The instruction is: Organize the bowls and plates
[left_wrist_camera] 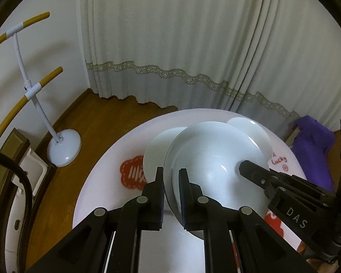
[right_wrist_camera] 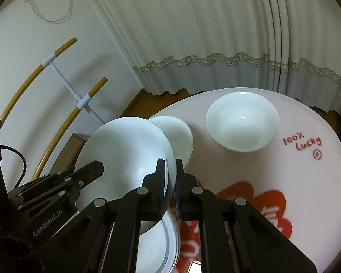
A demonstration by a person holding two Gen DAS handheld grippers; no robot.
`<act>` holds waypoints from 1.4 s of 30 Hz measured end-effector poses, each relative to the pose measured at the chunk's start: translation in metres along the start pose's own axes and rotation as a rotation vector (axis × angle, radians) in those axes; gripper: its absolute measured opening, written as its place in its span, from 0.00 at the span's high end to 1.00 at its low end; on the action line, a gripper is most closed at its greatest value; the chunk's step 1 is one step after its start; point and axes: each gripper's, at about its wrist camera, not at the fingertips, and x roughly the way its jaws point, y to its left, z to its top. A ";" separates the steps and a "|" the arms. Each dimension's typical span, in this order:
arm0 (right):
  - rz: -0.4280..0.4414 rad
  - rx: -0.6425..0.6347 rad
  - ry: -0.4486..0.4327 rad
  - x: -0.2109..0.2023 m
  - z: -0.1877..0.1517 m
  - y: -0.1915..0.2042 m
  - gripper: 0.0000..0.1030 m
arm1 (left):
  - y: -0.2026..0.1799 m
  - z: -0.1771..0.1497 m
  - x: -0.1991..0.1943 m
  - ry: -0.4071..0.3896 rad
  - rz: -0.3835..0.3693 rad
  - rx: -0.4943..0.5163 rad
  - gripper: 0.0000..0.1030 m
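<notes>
I hold a wide white bowl (left_wrist_camera: 216, 159) (right_wrist_camera: 125, 154) tilted above the round table (right_wrist_camera: 295, 182), one gripper on each side of its rim. My left gripper (left_wrist_camera: 171, 182) is shut on the bowl's left rim and shows in the right wrist view as a black arm (right_wrist_camera: 95, 168). My right gripper (right_wrist_camera: 170, 173) is shut on the opposite rim, and its tip (left_wrist_camera: 246, 167) reaches in from the right in the left wrist view. A smaller white bowl (right_wrist_camera: 179, 134) (left_wrist_camera: 155, 150) sits just behind. Another white bowl (right_wrist_camera: 242, 122) (left_wrist_camera: 245, 125) stands farther back. A stack of white plates (right_wrist_camera: 168, 238) lies under the held bowl.
The table (left_wrist_camera: 97, 193) bears red flower prints (left_wrist_camera: 131, 173) and red lettering (right_wrist_camera: 302, 143). A white floor stand (left_wrist_camera: 63, 147) with yellow curved rods stands on the wooden floor at left. Curtains (left_wrist_camera: 181, 45) hang behind, and a purple cloth (left_wrist_camera: 311, 150) lies at right.
</notes>
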 end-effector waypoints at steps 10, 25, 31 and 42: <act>-0.023 0.001 0.032 0.042 0.023 -0.009 0.92 | 0.010 0.031 0.059 0.027 0.010 -0.003 0.93; -0.073 -0.036 0.034 0.058 0.020 -0.003 0.92 | 0.016 0.045 0.117 0.081 0.003 -0.017 0.92; -0.106 -0.058 0.025 0.054 0.021 -0.003 0.92 | 0.021 0.048 0.123 0.079 -0.003 -0.017 0.91; -0.119 -0.061 0.030 0.055 0.020 -0.004 0.92 | 0.030 0.041 0.124 0.080 -0.004 -0.018 0.91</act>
